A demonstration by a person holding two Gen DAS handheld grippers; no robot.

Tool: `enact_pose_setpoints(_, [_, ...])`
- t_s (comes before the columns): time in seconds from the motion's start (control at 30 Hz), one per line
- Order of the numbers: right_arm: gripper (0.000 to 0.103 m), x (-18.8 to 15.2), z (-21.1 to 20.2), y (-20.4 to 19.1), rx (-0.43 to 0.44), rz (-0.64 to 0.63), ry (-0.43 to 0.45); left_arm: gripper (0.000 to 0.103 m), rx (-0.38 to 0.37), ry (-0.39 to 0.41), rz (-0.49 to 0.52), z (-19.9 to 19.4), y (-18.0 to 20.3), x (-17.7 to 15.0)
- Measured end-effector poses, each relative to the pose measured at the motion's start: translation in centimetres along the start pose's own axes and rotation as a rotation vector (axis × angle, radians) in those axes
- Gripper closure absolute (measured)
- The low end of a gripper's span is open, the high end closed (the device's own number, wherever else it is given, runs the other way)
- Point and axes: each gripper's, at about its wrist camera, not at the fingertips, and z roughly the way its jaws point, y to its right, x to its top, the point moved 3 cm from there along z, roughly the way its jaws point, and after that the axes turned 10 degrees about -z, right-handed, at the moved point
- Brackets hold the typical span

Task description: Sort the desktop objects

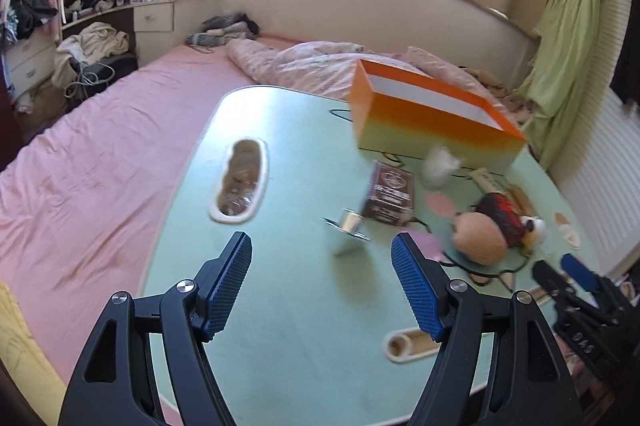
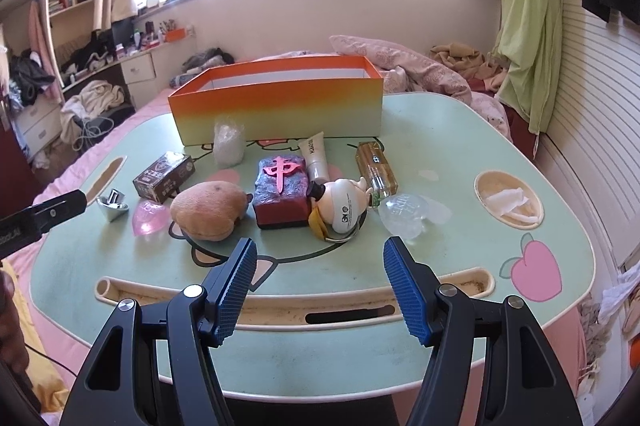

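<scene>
Items lie loose on the desk [image 2: 440,154] before the orange box [image 2: 276,106], its inside hidden; both claws, left [image 1: 322,286] and right [image 2: 320,290], gape wide, holding nothing.

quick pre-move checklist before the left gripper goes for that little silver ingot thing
1. Left hand-held gripper open and empty: ok.
2. Silver ingot ahead of the left hand-held gripper, lying free on the green table: ok, though blurred in the left wrist view.
3. Room around it: brown box and pink shell-like piece lie close; not ok for a wide approach.
4. Right hand-held gripper open, empty, away from the ingot: ok.
5. Orange box open on top: ok.
6. Space inside the orange box: cannot tell.
</scene>
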Motion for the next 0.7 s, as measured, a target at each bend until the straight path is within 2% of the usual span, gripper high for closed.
enact_pose_setpoints(0.17, [0.037, 0.1, 0.3, 0.0, 0.01, 0.011, 0.0, 0.03, 0.03, 0.001, 0.062, 0.6, 0.9, -0.4])
enact_pose_setpoints(0.33, [0.037, 0.2, 0.0, 0.3, 0.003, 0.027, 0.025, 0.03, 0.032, -0.039, 0.098, 2.2, 1.3, -0.2])
enact_pose_setpoints(0.37, [0.037, 0.3, 0.0, 0.4, 0.002, 0.039, 0.032, 0.032, 0.031, -0.049, 0.091, 2.6, 1.2, 0.0])
enact_pose_setpoints(0.4, [0.037, 0.3, -0.2, 0.6, 0.0, 0.05, 0.041, 0.041, 0.031, -0.059, 0.083, 3.0, 1.2, 0.3])
enact_pose_setpoints(0.43, [0.037, 0.4, -0.3, 0.8, -0.003, 0.057, 0.053, 0.043, 0.035, -0.064, 0.079, 3.4, 1.2, 0.6])
enact_pose_setpoints(0.53, [0.037, 0.6, -0.5, 1.6, -0.013, 0.077, 0.072, 0.043, 0.066, -0.065, 0.101, 4.4, 1.5, 0.9])
enact_pose_setpoints(0.7, [0.037, 0.6, 0.0, 2.6, -0.01, 0.1, 0.061, 0.044, 0.062, -0.084, 0.111, 5.9, 2.1, 0.4])
